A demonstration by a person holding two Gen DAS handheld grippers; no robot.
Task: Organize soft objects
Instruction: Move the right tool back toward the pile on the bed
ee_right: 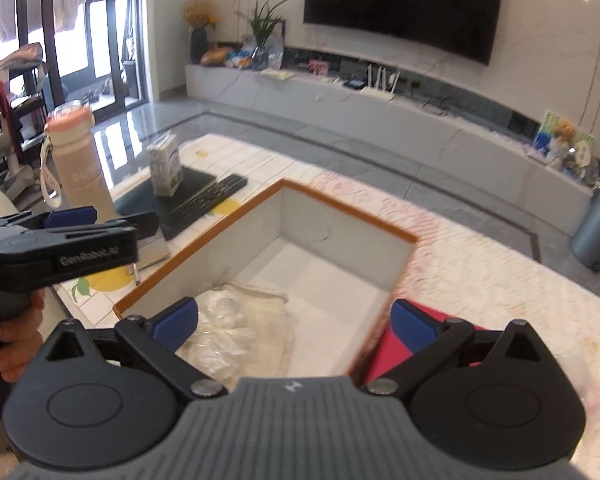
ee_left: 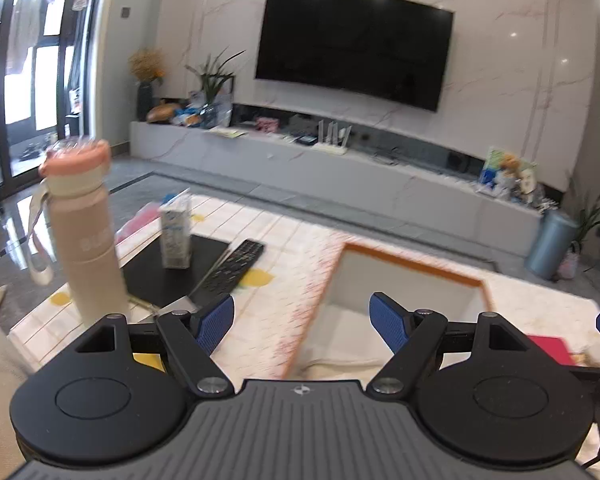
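Note:
An open box (ee_right: 204,256) with an orange rim and white inner walls stands on the patterned table; the left wrist view shows its rim (ee_left: 412,264) too. Inside it lie a cream cloth (ee_right: 268,316) and a clear plastic bag (ee_right: 220,328). A red soft item (ee_right: 388,356) lies beside the box on the right, seen also as a red patch (ee_left: 548,348). My left gripper (ee_left: 302,320) is open above the box's near left rim, nothing between its fingers. My right gripper (ee_right: 294,322) is open over the box's near corner, empty. The left gripper (ee_right: 66,216) shows at the left of the right wrist view, held by a hand.
A pink bottle (ee_left: 84,232), a milk carton (ee_left: 176,232), a remote (ee_left: 232,268) and a black mat (ee_left: 160,276) stand on the table's left part. Beyond the table are a grey floor, a long TV cabinet (ee_left: 340,176) and a blue bin (ee_left: 552,244).

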